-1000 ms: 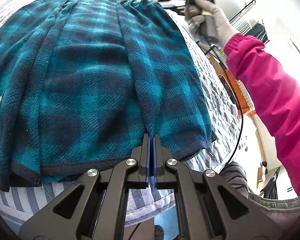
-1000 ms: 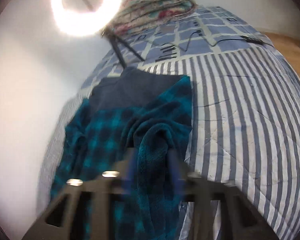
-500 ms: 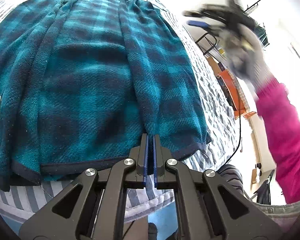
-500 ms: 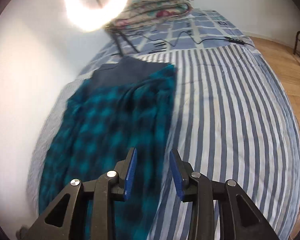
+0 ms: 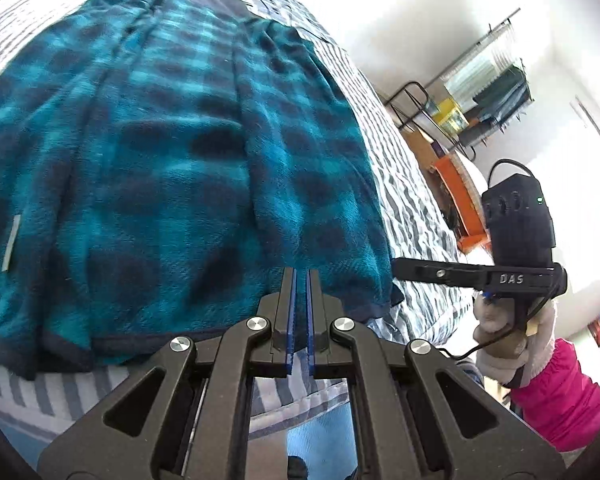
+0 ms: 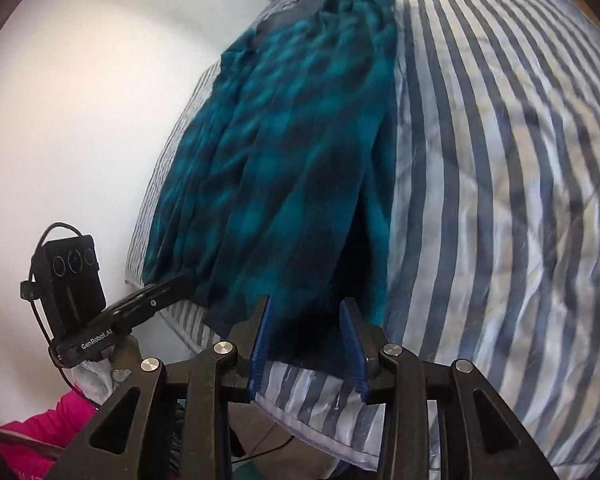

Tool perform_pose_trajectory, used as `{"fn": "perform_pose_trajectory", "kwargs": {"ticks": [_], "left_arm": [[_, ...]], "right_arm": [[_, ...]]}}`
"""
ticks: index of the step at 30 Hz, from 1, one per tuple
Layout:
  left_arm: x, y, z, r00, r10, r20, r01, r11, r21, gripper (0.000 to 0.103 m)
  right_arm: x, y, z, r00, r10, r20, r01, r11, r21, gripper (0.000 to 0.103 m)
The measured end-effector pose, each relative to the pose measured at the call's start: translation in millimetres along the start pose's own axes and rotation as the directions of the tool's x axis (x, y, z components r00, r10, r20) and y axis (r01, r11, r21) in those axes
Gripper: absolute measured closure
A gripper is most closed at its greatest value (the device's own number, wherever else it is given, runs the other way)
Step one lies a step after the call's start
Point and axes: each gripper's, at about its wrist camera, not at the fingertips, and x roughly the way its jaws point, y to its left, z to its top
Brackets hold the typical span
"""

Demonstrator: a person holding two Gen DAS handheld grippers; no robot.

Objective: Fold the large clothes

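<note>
As laid, fleece garment lengthwise.

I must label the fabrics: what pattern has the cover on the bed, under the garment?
Blue and white stripes on the bed cover, clearest in the right wrist view.

two grippers angled downward
left gripper shut; right gripper with jaws apart, nothing clamped.

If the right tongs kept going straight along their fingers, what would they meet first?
Most likely the near hem of the teal plaid garment, which lies just ahead between the open right tongs on the striped bed cover; depth is uncertain.
</note>
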Motion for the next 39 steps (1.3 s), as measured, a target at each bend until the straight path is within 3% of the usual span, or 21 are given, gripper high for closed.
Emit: {"fn": "perform_pose_trajectory", "kwargs": {"ticks": [4,6,7,8,12,16,18,20,23,25,26,27,28,32,37,38,39], "left_arm": [[22.3,4.2,-2.0,0.999,0.012,-0.045,-0.012,1.0,-0.012,0.103],[27.6,4.1,-5.0,0.998,0.021,-0.055,-0.021,1.0,-0.006,0.103],[29.2,2.9,-6.2,0.998,0.026,-0.055,-0.026,1.0,0.002,0.103],[29.2,1.6,-7.1,0.998,0.03,-0.054,-0.03,1.0,0.01,0.103],[33.5,-6.8,-10.1,0.997,0.052,-0.062,-0.049,0.997,0.056,0.103],[36.6,-13.0,-9.6,0.994,0.087,-0.066,-0.08,0.993,0.092,0.103],[30.4,-18.9,-9.7,0.994,0.097,-0.051,-0.091,0.99,0.112,0.103],[20.8,-29.6,-9.9,0.996,0.089,-0.022,-0.085,0.987,0.136,0.103],[17.2,-52.4,-10.0,0.998,0.064,-0.005,-0.061,0.98,0.19,0.103],[22.7,-70.9,-13.5,0.998,0.052,-0.02,-0.046,0.971,0.236,0.086],[27.7,-79.7,-15.9,0.998,0.052,-0.03,-0.043,0.965,0.257,0.062],[32.0,-86.8,-17.5,0.998,0.056,-0.033,-0.045,0.961,0.273,0.046],[37.2,-94.3,-19.5,0.998,0.057,-0.035,-0.044,0.955,0.292,0.044],[72.5,-122.8,-26.1,0.989,0.125,-0.08,-0.085,0.92,0.382,0.044],[104.7,-120.5,-30.2,0.968,0.24,-0.07,-0.187,0.881,0.435,0.044],[108.2,-120.5,-29.4,0.968,0.246,-0.055,-0.197,0.875,0.442,0.053],[108.8,-118.6,-29.7,0.963,0.268,-0.024,-0.229,0.861,0.455,0.071]], "right_arm": [[12.2,-12.2,-0.7,0.998,0.065,0.003,-0.065,0.995,0.072,0.064],[18.7,-14.2,-1.8,0.996,0.085,-0.005,-0.084,0.992,0.095,0.075],[19.9,-12.9,-2.3,0.996,0.093,-0.009,-0.092,0.991,0.097,0.094],[18.2,-8.5,-2.4,0.996,0.092,-0.008,-0.091,0.991,0.094,0.102],[-2.6,0.6,-7.7,0.999,-0.002,0.033,0.0,0.999,0.04,0.103],[19.8,-14.6,-13.0,0.997,-0.069,-0.018,0.07,0.994,0.09,0.103],[18.3,-8.0,-11.5,0.997,-0.079,-0.009,0.079,0.995,0.057,0.102],[8.7,-0.6,-10.3,0.997,-0.077,0.014,0.077,0.996,0.035,0.088],[-25.1,-1.8,-11.6,0.989,-0.081,0.12,0.078,0.997,0.031,0.069],[-51.0,-8.0,-12.0,0.973,-0.097,0.207,0.084,0.994,0.068,0.067],[-58.6,-12.1,-11.7,0.966,-0.103,0.236,0.085,0.993,0.085,0.066],[-69.4,-17.8,-11.3,0.958,-0.106,0.266,0.08,0.991,0.106,0.066],[-79.2,-23.4,-10.1,0.951,-0.112,0.287,0.079,0.989,0.123,0.065],[-105.7,-38.5,-8.9,0.931,-0.133,0.339,0.08,0.983,0.166,0.065],[-125.8,-51.2,-5.5,0.916,-0.137,0.376,0.071,0.98,0.185,0.064],[-129.1,-53.1,-7.1,0.916,-0.135,0.378,0.068,0.98,0.184,0.064],[-130.6,-55.0,-6.4,0.915,-0.13,0.381,0.064,0.981,0.183,0.064]]}}
